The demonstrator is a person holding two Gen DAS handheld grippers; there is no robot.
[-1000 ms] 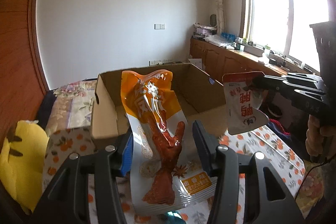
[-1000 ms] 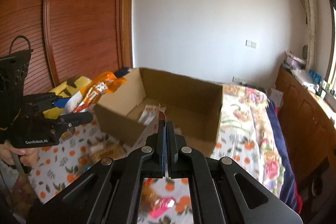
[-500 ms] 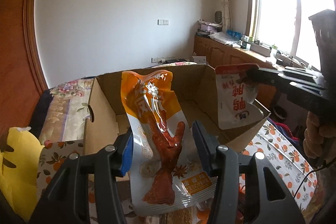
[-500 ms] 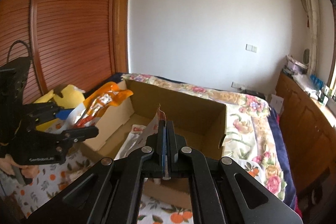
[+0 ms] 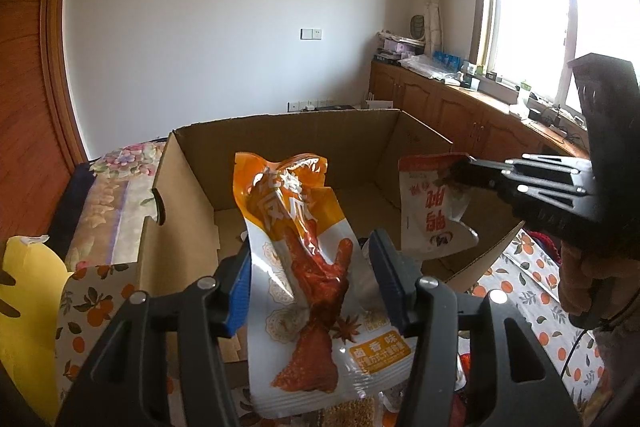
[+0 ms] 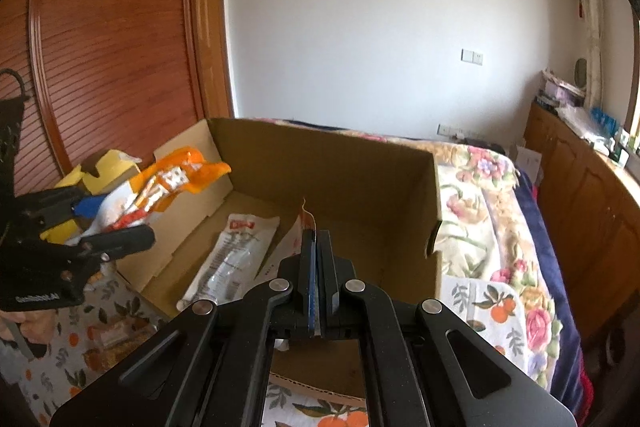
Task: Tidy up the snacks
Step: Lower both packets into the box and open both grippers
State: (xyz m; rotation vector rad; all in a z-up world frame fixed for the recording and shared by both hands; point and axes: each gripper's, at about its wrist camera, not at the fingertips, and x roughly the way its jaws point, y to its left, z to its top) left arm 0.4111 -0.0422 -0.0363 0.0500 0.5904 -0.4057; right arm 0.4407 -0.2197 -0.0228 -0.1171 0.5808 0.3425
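An open cardboard box (image 5: 280,119) (image 6: 320,135) stands on the bed in front of both grippers. My left gripper (image 5: 310,259) (image 6: 108,223) holds an orange and white chicken-foot packet (image 5: 316,291) (image 6: 168,183) upright at the box's near left edge. Its jaws are opening, and the blue pads (image 5: 240,287) still touch the packet's sides. My right gripper (image 6: 316,239) (image 5: 456,173) is shut on the top edge of a white packet with a red top (image 5: 432,211) (image 6: 290,243), which hangs over the box's inside. Another white packet (image 6: 236,251) lies on the box floor.
A yellow plush (image 5: 28,299) (image 6: 100,167) sits left of the box. An orange-print cloth (image 5: 528,279) (image 6: 480,303) covers the near bed, with loose snacks (image 6: 116,335) on it. A flowered bedspread (image 6: 480,187) lies right of the box. A person's hand (image 5: 580,275) grips the right gripper's handle.
Both grippers have come forward and lower over the box, which now looms larger. The right gripper's packet has moved from outside the box's right wall to over its inside.
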